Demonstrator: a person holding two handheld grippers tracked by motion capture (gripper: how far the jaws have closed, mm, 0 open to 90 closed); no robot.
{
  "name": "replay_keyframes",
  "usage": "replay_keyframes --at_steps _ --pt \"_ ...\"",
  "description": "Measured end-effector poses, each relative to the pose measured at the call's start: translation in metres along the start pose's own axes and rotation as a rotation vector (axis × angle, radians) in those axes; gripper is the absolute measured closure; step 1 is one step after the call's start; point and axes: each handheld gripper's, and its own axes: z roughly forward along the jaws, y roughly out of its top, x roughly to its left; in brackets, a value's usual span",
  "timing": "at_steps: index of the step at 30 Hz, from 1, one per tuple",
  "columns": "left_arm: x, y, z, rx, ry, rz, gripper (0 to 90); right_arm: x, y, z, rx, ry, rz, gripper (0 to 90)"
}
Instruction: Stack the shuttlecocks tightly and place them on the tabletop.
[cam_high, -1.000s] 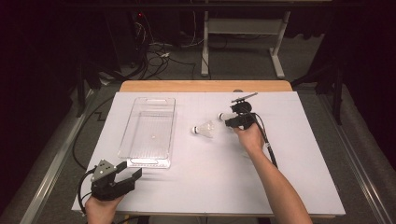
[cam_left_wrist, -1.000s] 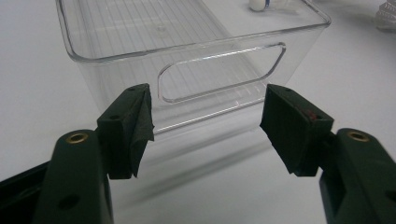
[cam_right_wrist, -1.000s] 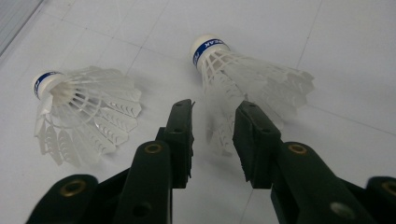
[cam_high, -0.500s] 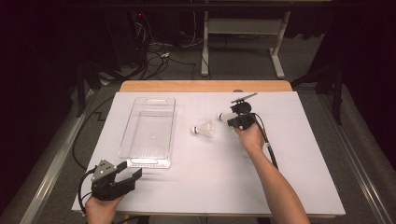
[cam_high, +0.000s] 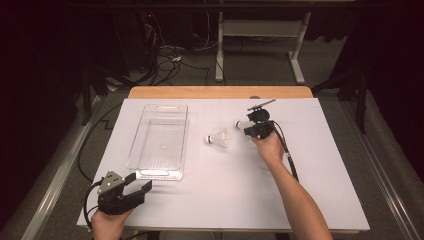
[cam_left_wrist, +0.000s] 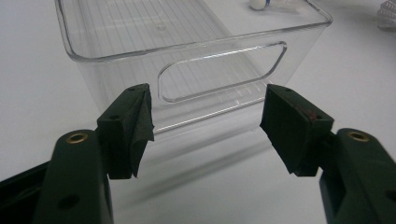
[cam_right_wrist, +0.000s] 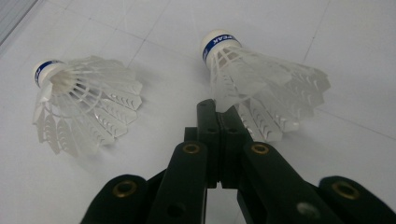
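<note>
Right tongs (cam_right_wrist: 219, 119): just clamped onto the feather skirt of the far-right shuttlecock (cam_right_wrist: 261, 84).
Second shuttlecock (cam_right_wrist: 81, 105): lying just left, mid-tabletop (cam_high: 300, 200).
Left tongs (cam_left_wrist: 205, 126): wide, nothing held, near-left before the clear bin (cam_left_wrist: 187, 70).

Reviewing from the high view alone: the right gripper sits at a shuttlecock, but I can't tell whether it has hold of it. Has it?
Observer: The right gripper view shows the right gripper with its jaws shut, tips at the edge of the shuttlecock skirt, seemingly pinching a feather.
Operator: And the other shuttlecock?
Observer: The other shuttlecock lies apart on its side; its cork has a blue band.
Operator: And the left gripper?
Observer: The left gripper is open, nothing between its jaws, facing the clear bin at its handle cutout.
</note>
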Motion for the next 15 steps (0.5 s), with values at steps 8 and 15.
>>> replay_keyframes --at_steps 8,15 --pt "0.0001 0.0001 -0.0001 -0.003 0.001 -0.002 34.7 -0.002 -0.0007 -0.0042 -0.003 0.003 -0.012 90.0" --pt "-0.0001 0.0003 -0.0001 -0.001 0.003 0.001 34.7 -0.0019 -0.0021 -0.0087 -0.003 0.011 -0.025 90.0"
